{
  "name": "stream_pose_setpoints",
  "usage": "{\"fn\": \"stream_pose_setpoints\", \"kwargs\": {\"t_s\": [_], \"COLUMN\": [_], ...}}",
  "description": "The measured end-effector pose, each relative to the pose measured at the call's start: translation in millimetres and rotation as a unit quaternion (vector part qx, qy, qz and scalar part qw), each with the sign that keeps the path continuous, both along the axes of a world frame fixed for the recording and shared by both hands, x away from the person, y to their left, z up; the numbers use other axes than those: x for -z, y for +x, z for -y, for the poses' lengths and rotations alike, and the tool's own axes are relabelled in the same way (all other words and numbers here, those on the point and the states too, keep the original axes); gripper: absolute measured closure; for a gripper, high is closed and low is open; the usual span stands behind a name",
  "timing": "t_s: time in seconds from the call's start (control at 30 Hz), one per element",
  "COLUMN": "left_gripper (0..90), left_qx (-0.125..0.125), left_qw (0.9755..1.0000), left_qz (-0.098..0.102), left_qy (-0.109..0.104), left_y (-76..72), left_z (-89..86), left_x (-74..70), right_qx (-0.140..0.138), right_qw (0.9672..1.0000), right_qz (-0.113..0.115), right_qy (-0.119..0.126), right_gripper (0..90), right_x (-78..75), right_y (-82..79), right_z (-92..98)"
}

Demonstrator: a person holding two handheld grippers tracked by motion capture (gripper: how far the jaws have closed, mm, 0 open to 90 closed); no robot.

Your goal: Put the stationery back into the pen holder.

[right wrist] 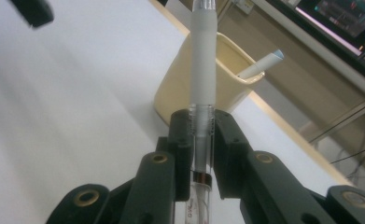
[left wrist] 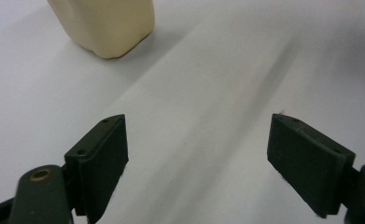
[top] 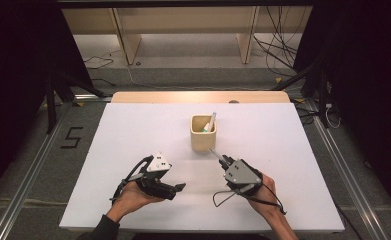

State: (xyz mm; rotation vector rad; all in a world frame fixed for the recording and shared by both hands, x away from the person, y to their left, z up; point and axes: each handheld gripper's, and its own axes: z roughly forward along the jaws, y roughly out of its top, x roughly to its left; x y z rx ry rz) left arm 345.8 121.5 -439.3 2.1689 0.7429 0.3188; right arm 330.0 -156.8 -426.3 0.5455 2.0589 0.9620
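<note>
The pen (right wrist: 203, 74) sits clamped between my right gripper's (right wrist: 201, 135) jaws, which are closed tight on its clear lower barrel, with the white upper section running up and away from the pads. In the right gripper view it stands in front of the cream cup (right wrist: 227, 60), its far end reaching past the cup's rim at the top of the frame. From the high view, I see the pen's tip (top: 214, 152) poking out ahead of the right gripper (top: 224, 161) and pointing toward the base of the cup (top: 203, 141), close to it; I cannot tell whether it touches the cup wall.

The cup stands upright near the middle of the white table (top: 133, 130). A second pen (top: 211, 122) leans inside it against the right side of the rim, its pale blue-tipped end (right wrist: 274, 56) sticking out above the edge.

My left gripper (top: 179, 188) is held low over the table, to the left of and nearer me than the cup, well apart from it. Its jaws are spread wide with nothing between them, and in the left gripper view the white table shows through the gap, with the cup's lower corner (left wrist: 108, 25) at the upper left. Both my hands come in from the bottom edge, the right hand (top: 263, 197) behind its gripper and the left hand (top: 133, 197) under its own.
</note>
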Motion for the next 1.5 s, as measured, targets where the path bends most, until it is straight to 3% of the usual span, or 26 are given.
{"fn": "stream_pose_setpoints", "kwargs": {"t_s": [0.1, 0.2, 0.4, 0.47, 0.57, 0.77, 1.23, 1.5], "left_gripper": [19.5, 19.5, 19.4, 19.4, 19.4, 19.4, 19.7, 19.7], "left_qx": [0.001, 0.002, -0.017, -0.024, -0.035, -0.045, -0.061, -0.073], "left_qw": [0.9999, 0.9997, 0.9981, 0.9971, 0.9951, 0.9949, 0.9925, 0.9909], "left_qz": [0.006, 0.011, 0.027, 0.033, 0.037, 0.038, 0.048, 0.059], "left_qy": [-0.010, -0.021, -0.053, -0.064, -0.084, -0.082, -0.095, -0.097], "left_y": [-2.1, -4.3, -9.2, -11.3, -14.2, -17.6, -25.2, -27.3], "left_z": [-3.2, -7.7, -18.7, -21.9, -26.9, -32.5, -41.1, -46.4], "left_x": [4.7, 10.9, 18.9, 21.0, 23.1, 27.2, 32.9, 34.9], "right_qx": [0.004, 0.004, -0.002, -0.006, -0.010, -0.005, 0.005, 0.011], "right_qw": [0.9981, 0.9919, 0.9719, 0.9648, 0.9574, 0.9440, 0.9367, 0.9356], "right_qz": [-0.031, -0.065, -0.115, -0.126, -0.134, -0.156, -0.170, -0.170], "right_qy": [0.053, 0.109, 0.206, 0.231, 0.256, 0.291, 0.306, 0.310], "right_gripper": [79.2, 79.2, 79.2, 79.1, 79.2, 79.2, 79.2, 79.2], "right_x": [-6.7, -12.6, -16.8, -18.3, -21.8, -27.5, -39.8, -49.0], "right_y": [9.3, 17.8, 35.5, 40.8, 48.0, 62.9, 88.7, 104.0], "right_z": [6.8, 12.8, 17.6, 17.2, 15.4, 10.8, -0.3, -8.0]}}
